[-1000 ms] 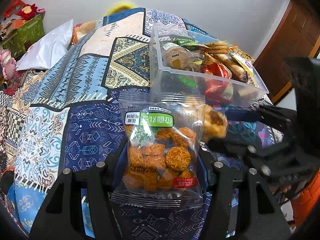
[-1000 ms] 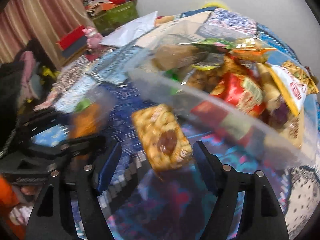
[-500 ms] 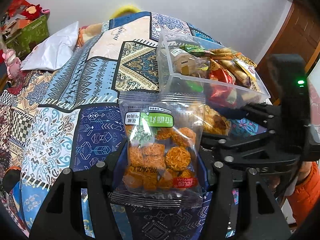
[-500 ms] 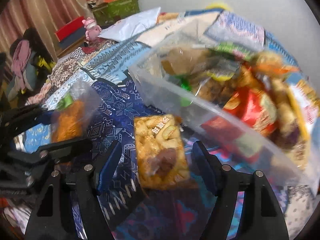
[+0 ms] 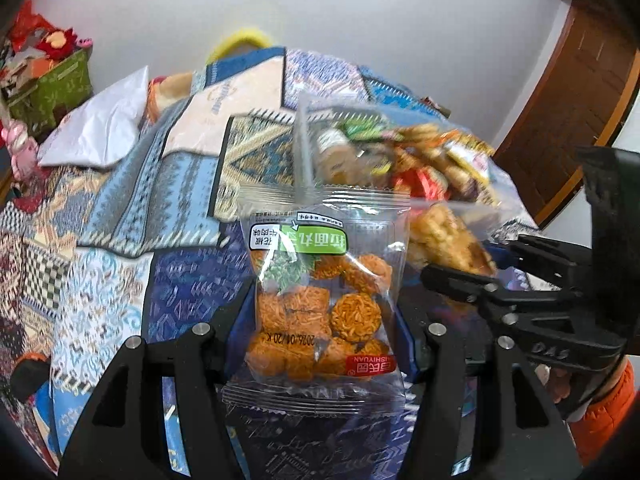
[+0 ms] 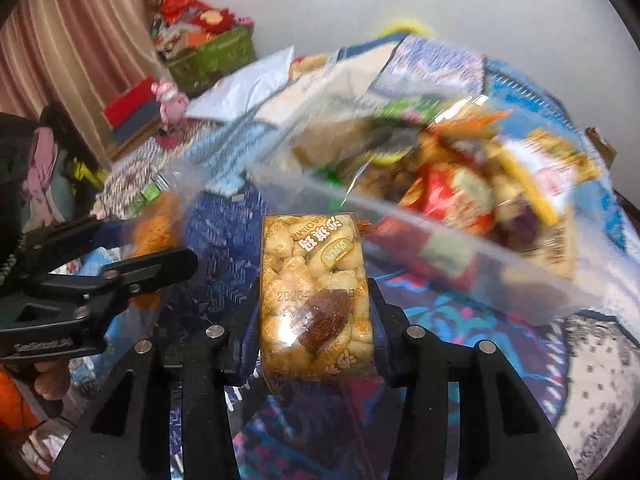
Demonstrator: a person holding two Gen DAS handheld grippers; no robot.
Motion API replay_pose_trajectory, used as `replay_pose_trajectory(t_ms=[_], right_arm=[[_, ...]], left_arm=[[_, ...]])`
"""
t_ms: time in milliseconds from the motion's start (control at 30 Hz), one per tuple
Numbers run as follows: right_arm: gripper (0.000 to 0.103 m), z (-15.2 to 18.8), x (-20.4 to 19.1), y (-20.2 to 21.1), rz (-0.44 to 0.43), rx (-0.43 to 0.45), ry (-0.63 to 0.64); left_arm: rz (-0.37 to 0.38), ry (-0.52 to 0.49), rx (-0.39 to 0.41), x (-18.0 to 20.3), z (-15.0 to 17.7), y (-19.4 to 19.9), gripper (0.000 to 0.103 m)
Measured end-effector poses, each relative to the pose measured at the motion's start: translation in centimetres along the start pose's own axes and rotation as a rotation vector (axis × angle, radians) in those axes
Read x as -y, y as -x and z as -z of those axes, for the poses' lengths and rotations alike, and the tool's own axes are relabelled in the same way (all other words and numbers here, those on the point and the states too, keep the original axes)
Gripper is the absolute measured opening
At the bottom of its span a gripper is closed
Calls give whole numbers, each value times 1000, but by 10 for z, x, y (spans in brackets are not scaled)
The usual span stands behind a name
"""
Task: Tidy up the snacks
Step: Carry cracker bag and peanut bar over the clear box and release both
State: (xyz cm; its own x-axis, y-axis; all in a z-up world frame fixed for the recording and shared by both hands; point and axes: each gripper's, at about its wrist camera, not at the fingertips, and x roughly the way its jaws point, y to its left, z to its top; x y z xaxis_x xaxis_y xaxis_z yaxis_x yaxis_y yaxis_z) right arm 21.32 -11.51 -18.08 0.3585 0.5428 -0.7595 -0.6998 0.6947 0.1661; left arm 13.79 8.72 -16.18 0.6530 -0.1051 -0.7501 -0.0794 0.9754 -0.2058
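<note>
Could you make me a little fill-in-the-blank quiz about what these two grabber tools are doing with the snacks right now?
1. The left gripper holds a clear packet of ____ noodle balls.
2. The right gripper, its jaws having just been closing, clamps a clear-wrapped puffed ____ bar.
3. The clear plastic bin beyond is ____ with snack packets.

Missing words: orange; rice; full

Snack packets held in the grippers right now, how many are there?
2. The noodle-ball packet sits in the left gripper; the puffed rice bar is in the right gripper, whose jaws have just closed on it. Many more lie in the clear bin.
</note>
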Motion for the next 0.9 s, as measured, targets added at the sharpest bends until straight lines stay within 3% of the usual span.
replay_pose_trajectory(t_ms=[267,533,900], right_arm=[[42,-29,30,46,90,154,-70],[42,-55,53,64,149,249,-133],[43,-81,86,33,191,248,-183]], left_arm=[[38,-34,81,22,-44,7,59],[55,-78,111,43,-98,-15,59],[28,-89,64,58,-129,-77,59]])
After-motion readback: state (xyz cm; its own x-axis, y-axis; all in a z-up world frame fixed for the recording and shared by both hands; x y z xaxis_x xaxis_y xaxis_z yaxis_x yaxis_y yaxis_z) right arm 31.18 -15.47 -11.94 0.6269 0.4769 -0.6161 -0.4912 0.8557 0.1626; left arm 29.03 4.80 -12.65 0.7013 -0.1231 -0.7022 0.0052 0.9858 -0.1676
